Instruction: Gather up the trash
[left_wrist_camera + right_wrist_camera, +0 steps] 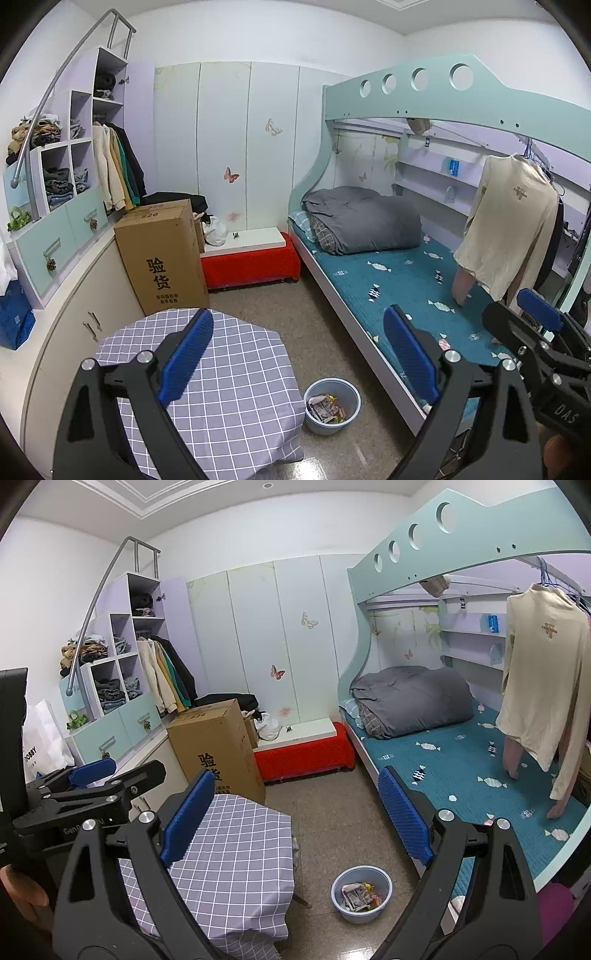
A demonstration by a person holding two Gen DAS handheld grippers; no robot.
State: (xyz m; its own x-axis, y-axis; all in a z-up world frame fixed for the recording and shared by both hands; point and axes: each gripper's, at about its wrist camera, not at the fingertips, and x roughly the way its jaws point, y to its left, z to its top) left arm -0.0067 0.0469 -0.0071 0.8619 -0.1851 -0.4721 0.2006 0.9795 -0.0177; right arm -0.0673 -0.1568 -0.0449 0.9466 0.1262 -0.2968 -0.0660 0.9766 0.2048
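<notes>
— So, where is the trash sitting?

— Crumpled papers and wrappers [327, 408] are lying inside a pale blue bin [332, 426] that is standing on the floor [314, 325], between the table [229, 387] with the grey checked cloth and the lower bed [399, 280]. From the right wrist view the bin [362, 910] is showing near the table's front right corner, just apart from it.

— And the tongs?

— Both are hovering above the room with nothing between them. The left tongs [295, 354] are standing spread wide, blue pads over the table's near edge and the bed's edge. The right tongs [295, 812] are spread wide as well, empty.

— Are they seeing each other?

— Yes: the right tongs [532, 325] are poking in at the right edge of the left view, and the left tongs [92, 779] at the left edge of the right view.

— Anything else nearby?

— A cardboard box [162, 254] is standing just behind the table's far edge, and a cream shirt [513, 225] is hanging over the bed.
</notes>
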